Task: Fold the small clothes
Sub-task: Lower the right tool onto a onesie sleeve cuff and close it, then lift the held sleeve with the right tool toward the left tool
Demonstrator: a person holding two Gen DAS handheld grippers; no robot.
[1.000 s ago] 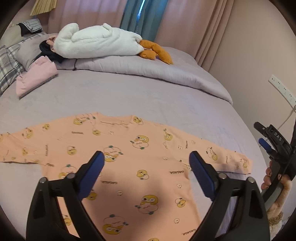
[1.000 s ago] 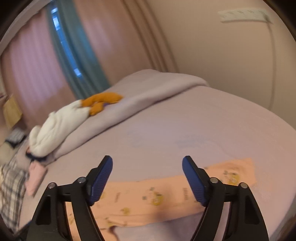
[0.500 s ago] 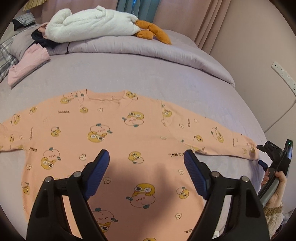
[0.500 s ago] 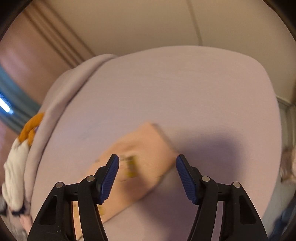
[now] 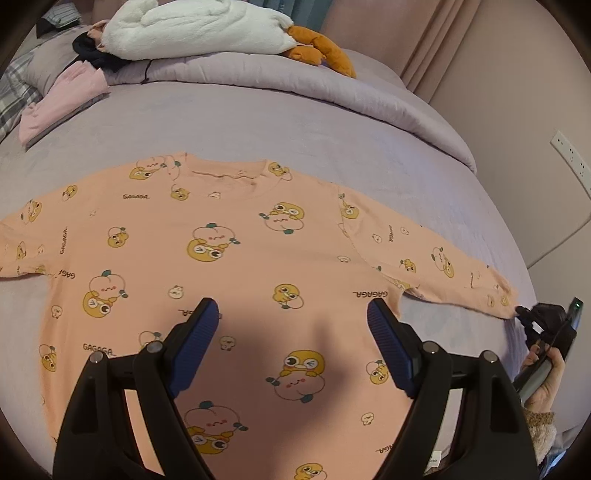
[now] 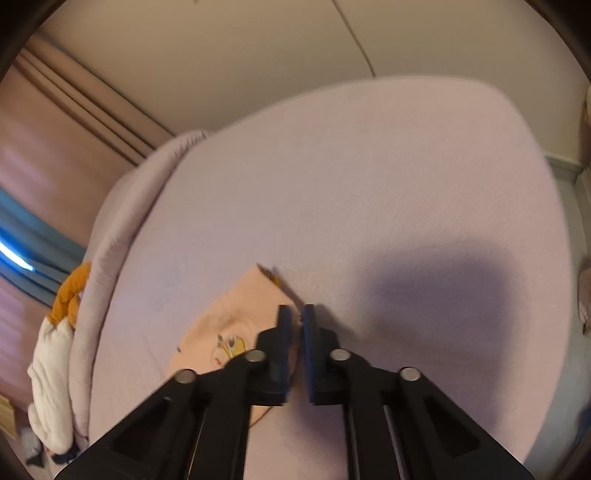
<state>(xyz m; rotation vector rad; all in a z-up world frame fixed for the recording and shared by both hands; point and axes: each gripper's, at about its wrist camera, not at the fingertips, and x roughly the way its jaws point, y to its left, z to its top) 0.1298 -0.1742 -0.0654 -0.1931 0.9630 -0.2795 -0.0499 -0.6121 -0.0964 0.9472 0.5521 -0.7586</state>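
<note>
Left gripper (image 5: 291,325) jaws released over shirt (image 5: 236,266); right gripper (image 6: 296,314) jaws clenched on cuff; plush (image 5: 192,29) beyond.

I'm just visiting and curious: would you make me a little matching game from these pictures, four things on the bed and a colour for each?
Things:
1. long-sleeved top
2. plush toy's body
3. plush toy's feet
4. folded garment

Colours:
a. white
b. pale pink
c. peach with cartoon prints
d. orange

Pairs: 1-c, 2-a, 3-d, 4-b
</note>
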